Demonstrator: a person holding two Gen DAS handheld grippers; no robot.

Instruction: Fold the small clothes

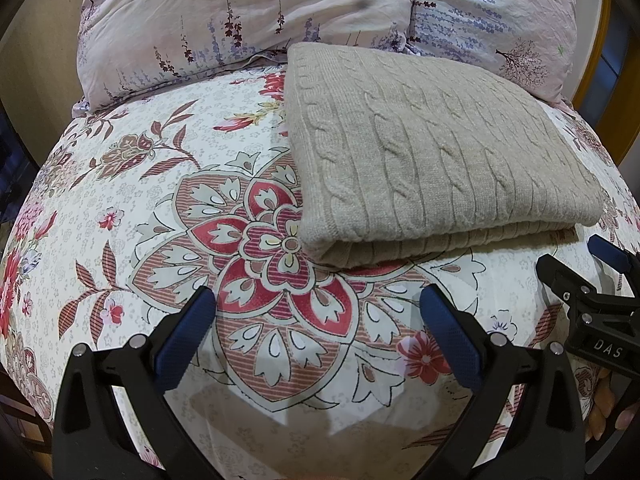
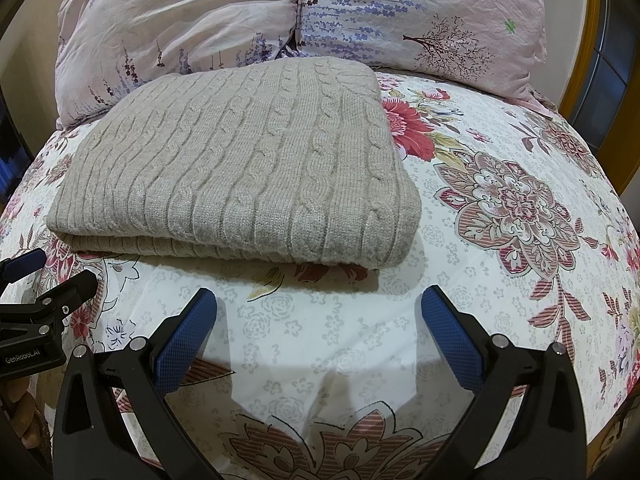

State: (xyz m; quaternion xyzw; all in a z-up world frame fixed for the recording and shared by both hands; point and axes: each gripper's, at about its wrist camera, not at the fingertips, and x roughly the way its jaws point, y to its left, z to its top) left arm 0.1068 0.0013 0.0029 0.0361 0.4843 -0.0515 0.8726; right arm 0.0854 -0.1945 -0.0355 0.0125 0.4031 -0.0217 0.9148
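Observation:
A beige cable-knit sweater [image 1: 424, 152] lies folded into a thick rectangle on the floral bedspread [image 1: 160, 216]; it also shows in the right wrist view [image 2: 240, 168]. My left gripper [image 1: 318, 300] is open and empty, hovering just in front of the sweater's near left corner. My right gripper [image 2: 319, 300] is open and empty, just in front of the sweater's near right part. Each gripper shows at the edge of the other's view: the right one [image 1: 592, 280] and the left one [image 2: 44, 284].
Two pale floral pillows [image 1: 248, 16] [image 2: 432, 20] lean behind the sweater at the bed's head. A yellow frame [image 2: 588, 40] stands at the far right. The bedspread [image 2: 500, 208] extends to the sweater's right and left.

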